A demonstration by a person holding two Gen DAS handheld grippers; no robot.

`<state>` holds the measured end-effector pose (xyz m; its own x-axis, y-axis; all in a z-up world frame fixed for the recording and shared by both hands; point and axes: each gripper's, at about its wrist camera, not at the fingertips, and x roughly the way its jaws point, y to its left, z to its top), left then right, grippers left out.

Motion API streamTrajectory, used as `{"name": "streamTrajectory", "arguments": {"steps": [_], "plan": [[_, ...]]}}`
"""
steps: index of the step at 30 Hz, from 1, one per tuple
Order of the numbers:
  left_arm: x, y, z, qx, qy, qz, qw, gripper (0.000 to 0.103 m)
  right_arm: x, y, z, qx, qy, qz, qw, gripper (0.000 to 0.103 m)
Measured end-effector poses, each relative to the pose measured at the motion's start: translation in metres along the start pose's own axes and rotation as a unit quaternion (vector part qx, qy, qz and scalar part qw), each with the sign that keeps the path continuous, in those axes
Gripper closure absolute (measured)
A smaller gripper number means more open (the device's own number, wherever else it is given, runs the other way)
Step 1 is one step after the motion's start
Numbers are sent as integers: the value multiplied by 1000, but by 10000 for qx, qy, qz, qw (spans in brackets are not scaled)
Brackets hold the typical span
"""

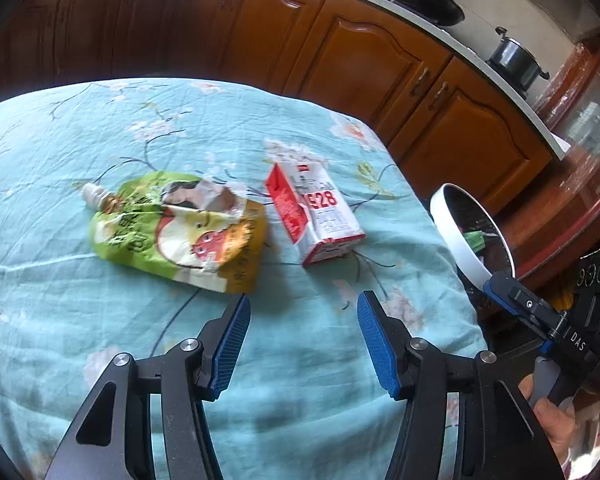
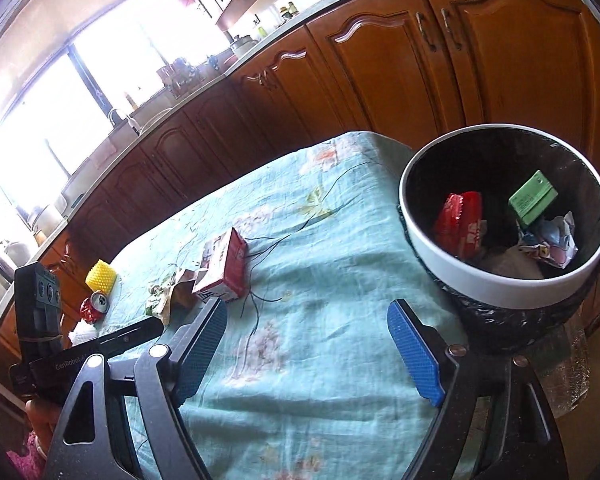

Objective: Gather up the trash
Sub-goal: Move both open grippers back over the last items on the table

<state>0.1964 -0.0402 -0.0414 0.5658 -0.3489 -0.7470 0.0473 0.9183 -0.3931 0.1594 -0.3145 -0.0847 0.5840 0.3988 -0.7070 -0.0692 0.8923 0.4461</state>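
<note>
Left gripper (image 1: 303, 314): lower centre of frame, jaws spread wide, nothing held, above floral teal tablecloth (image 1: 100, 312).
Right gripper (image 2: 306, 330): lower centre of frame, jaws wide apart, nothing held.
Green spouted pouch (image 1: 180, 232): flat on cloth, centre left, just beyond left finger.
Red-and-white carton (image 1: 314, 216): on its side, just right of pouch.
Trash bin (image 2: 480, 280): white rim, black liner, right of frame at table edge; holds red wrapper (image 2: 462, 216), green box (image 2: 534, 198), crumpled paper.
Crushed red can (image 2: 95, 306), yellow ribbed item (image 2: 101, 276): left of frame.
</note>
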Motion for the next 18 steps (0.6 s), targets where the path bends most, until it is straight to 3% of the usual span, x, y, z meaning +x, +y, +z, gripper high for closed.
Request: {"name": "streamTrajectory", "arguments": {"steps": [7, 18], "plan": [[-11, 43, -3, -715, 0, 79, 9974, 46, 19, 24, -7, -188, 184, 132, 9996, 19], [6, 89, 16, -1706, 18, -344, 9847, 44, 59, 49, 2, -375, 490, 400, 9973, 19]]}}
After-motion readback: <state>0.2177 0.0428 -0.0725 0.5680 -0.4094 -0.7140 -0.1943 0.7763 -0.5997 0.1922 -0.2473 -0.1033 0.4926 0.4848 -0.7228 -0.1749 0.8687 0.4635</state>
